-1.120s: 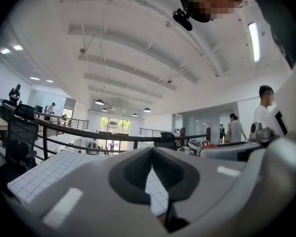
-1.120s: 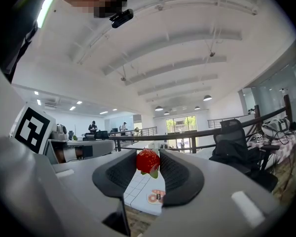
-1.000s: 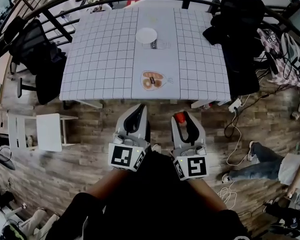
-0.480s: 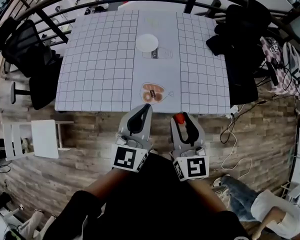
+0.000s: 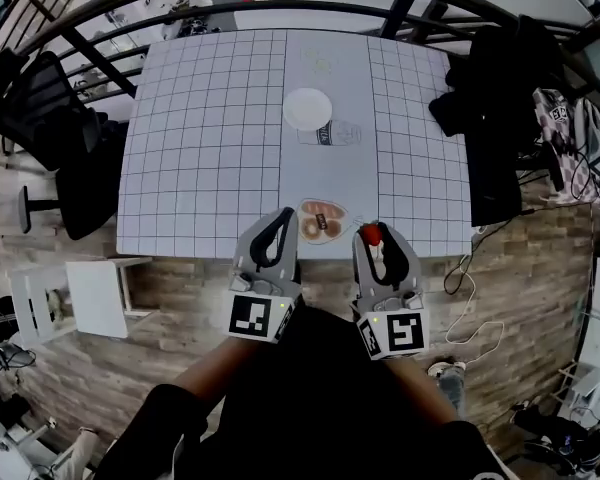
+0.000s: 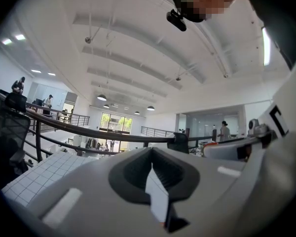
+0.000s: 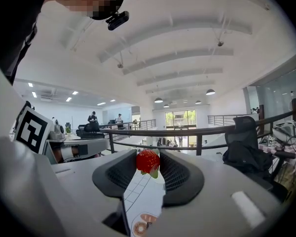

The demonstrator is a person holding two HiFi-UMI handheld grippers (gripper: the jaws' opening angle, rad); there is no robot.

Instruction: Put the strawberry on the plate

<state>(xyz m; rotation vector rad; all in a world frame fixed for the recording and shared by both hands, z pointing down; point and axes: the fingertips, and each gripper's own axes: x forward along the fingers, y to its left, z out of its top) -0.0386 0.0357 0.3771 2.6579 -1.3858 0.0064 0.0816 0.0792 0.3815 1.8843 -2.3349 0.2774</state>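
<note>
So the strawberry [image 7: 148,161] is pinched between the right gripper's [image 5: 373,238] jaws, right at the tips, green bit hanging down. It's well short of the white plate [image 5: 308,109], which sits toward the far side of the gridded table [image 5: 200,138]. The berry hangs over the table's near edge, on the person's side of the plate. The left gripper [image 5: 283,218] is closed up, tips together, nothing in it, and it's also well short of the plate. A flat doughnut thing [image 5: 322,220] lies between the plate and both grippers.
</note>
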